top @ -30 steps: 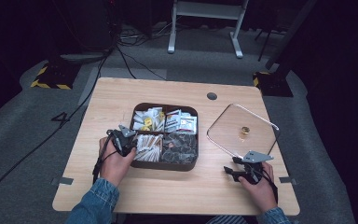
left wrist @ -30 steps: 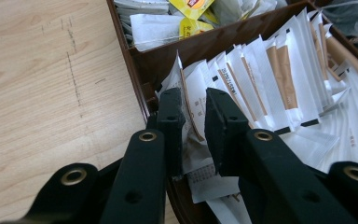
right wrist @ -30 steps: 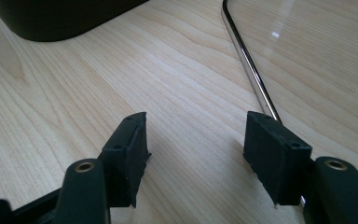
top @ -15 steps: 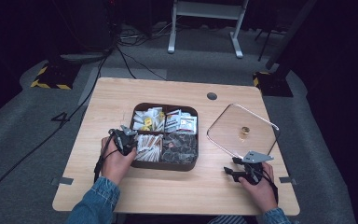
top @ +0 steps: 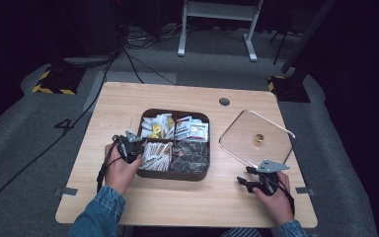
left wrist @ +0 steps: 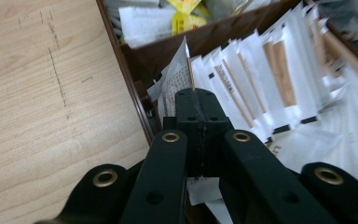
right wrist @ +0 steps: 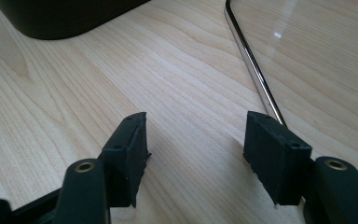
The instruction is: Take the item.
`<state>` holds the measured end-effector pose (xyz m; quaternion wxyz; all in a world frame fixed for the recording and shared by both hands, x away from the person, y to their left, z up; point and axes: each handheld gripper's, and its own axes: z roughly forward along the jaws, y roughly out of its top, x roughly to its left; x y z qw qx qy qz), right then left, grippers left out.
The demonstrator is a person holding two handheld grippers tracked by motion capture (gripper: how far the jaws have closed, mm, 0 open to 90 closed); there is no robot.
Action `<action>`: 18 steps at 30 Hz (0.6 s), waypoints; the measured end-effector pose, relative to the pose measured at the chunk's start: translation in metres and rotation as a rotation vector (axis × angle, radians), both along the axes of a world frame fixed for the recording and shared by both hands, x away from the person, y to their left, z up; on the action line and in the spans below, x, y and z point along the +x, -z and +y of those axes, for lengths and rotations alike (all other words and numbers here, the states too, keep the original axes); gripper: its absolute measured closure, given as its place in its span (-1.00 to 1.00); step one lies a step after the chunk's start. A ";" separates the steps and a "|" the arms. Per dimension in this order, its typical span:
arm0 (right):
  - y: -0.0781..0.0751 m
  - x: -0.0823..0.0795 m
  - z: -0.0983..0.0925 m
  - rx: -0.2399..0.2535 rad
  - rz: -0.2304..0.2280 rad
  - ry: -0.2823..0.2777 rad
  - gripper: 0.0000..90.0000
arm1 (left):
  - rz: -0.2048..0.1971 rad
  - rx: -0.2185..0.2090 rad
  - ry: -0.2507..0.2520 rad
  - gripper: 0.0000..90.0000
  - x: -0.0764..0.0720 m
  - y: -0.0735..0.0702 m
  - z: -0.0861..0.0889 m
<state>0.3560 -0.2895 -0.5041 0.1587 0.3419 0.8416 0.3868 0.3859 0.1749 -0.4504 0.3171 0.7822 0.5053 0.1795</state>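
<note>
We have the left hand-held gripper (left wrist: 196, 100) clamped on a white paper packet (left wrist: 176, 79) at the near-left compartment of the brown tray (top: 173, 174); its jaws have just been closing; lifting it out remains, we judge; the right hand-held gripper (right wrist: 193, 154) rests open on the worktop (top: 177, 96) beside the glass lid (top: 256, 138).

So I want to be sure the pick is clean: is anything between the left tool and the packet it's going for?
Nothing is. The left tool has just closed on a white packet at the near-left compartment's edge in the tray. Neighbouring packets lean close alongside, and could drag with it.
</note>
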 end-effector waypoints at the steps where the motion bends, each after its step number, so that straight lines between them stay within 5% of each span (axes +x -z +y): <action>1: 0.000 0.000 0.000 0.000 0.000 0.000 -0.11 | -0.005 -0.012 0.001 0.99 -0.001 -0.001 0.001; 13: 0.000 0.001 0.000 0.004 0.002 -0.002 -0.11 | -0.115 -0.122 0.030 0.99 -0.017 -0.024 0.006; 18: 0.000 0.001 0.000 0.005 0.003 -0.001 -0.11 | -0.207 -0.146 0.050 0.99 -0.026 -0.034 0.007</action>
